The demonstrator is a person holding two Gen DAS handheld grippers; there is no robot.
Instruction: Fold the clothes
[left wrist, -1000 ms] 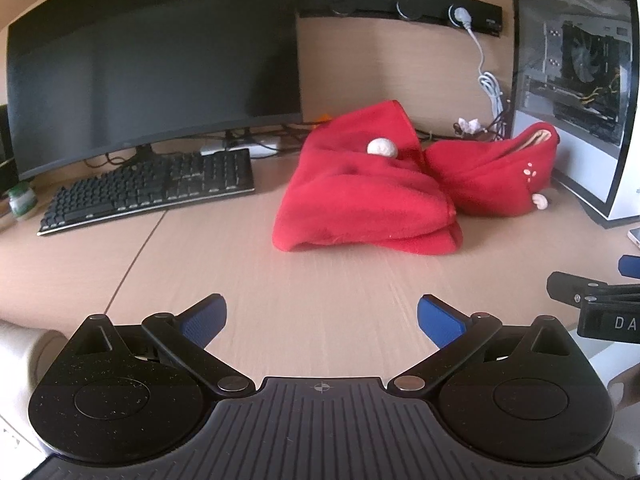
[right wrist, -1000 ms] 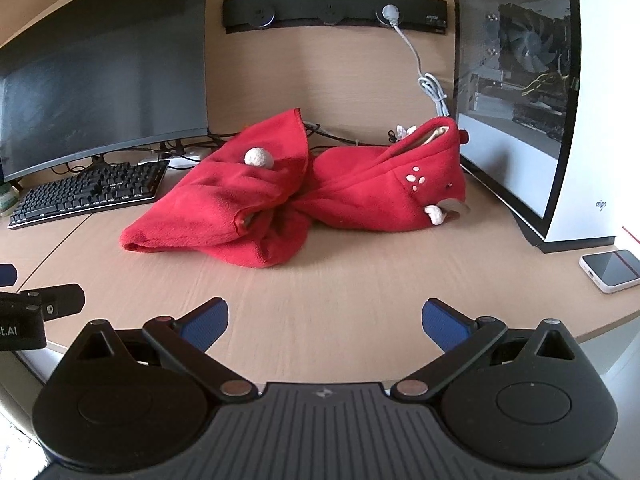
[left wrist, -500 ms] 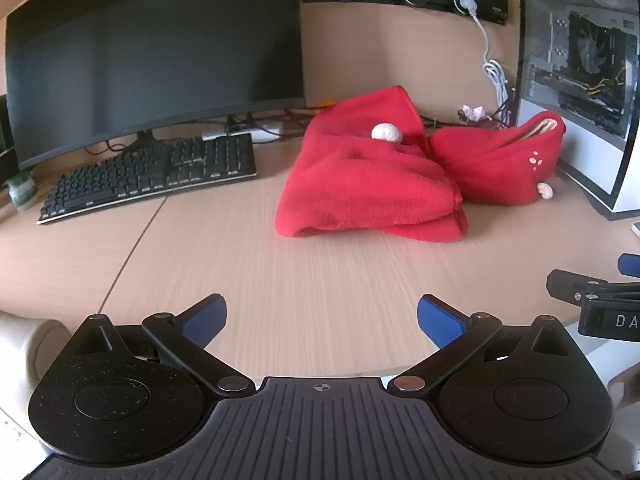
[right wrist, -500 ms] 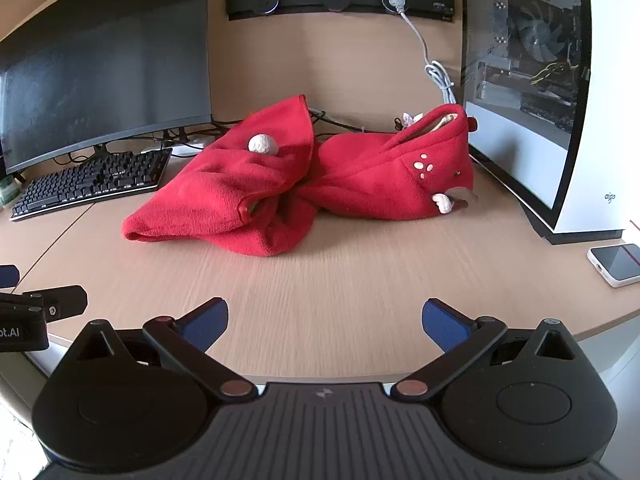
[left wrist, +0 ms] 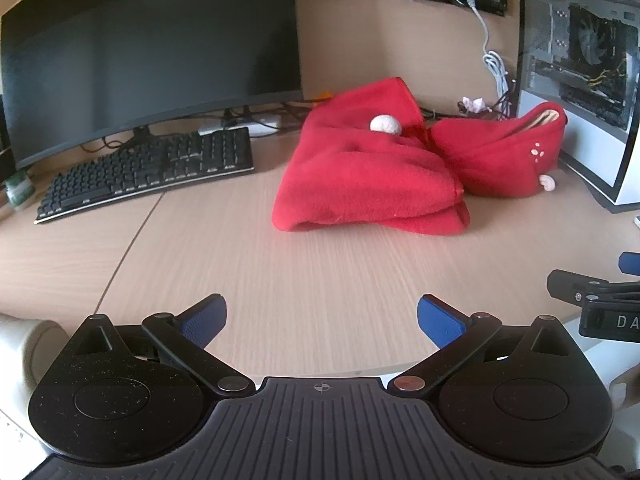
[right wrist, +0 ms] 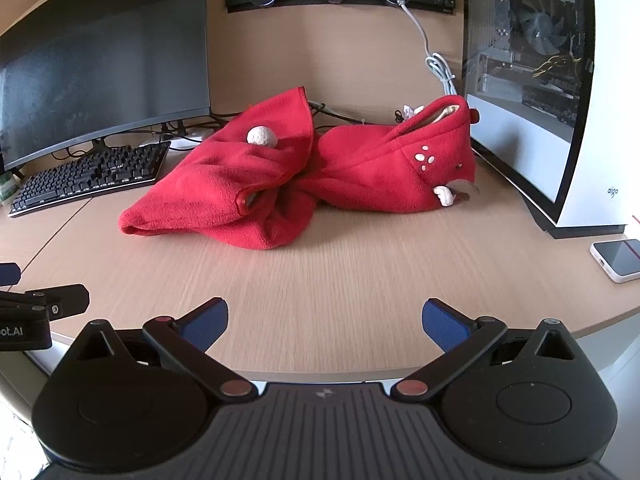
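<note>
Desk (left wrist: pixel 320 280) crowded at back: red fleece (left wrist: pixel 372 176) heaped mid-surface, unfolded. Your left gripper (left wrist: pixel 320 316) and right gripper (right wrist: pixel 325 318) hover at the near edge, jaws spread wide and empty, likely poised to reach in.

Left gripper (left wrist: pixel 320 316): black ribbed body, two round black discs, angled black linkage arms with metal rivets, blue textured fingertips (left wrist: pixel 204 318). Right gripper (right wrist: pixel 325 318): same build, reddish rivets, small white logo at centre.

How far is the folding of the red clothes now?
Nothing looks folded: the red fleece garment lies crumpled in a heap on the desk. Nothing is in hand: the left claw and the right claw are both open, empty and short of the cloth. All spreading and folding is left.
</note>
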